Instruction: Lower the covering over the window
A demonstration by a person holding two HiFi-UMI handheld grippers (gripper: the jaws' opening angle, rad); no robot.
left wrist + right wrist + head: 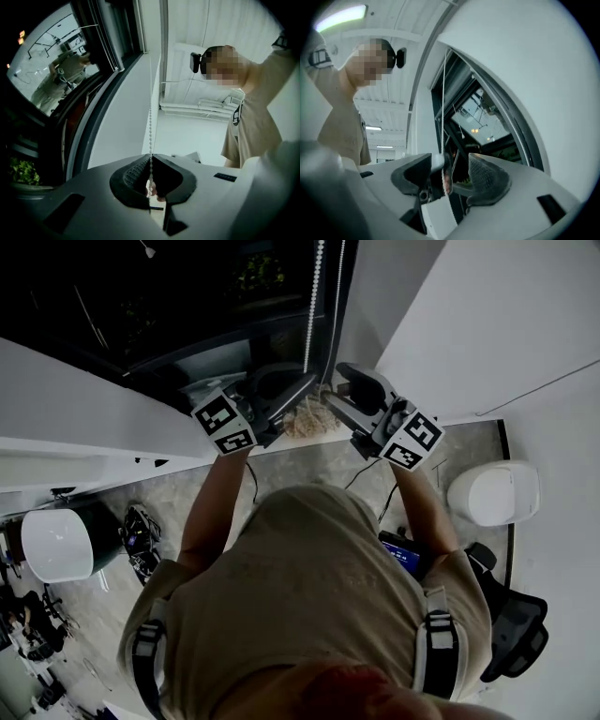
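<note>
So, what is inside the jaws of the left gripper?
A white bead chain, pinched between the closed pads of the left gripper. Its lower part cannot be seen, because the gripper's own body covers it.

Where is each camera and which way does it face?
Head view: on the head, facing steeply down; both arms, left tongs, right tongs.
Left gripper view: on left tongs, facing up the clamped bead chain; torso shows.
Right gripper view: on open right tongs, facing up at window; torso shows.
Gripper views share the bead chain.
</note>
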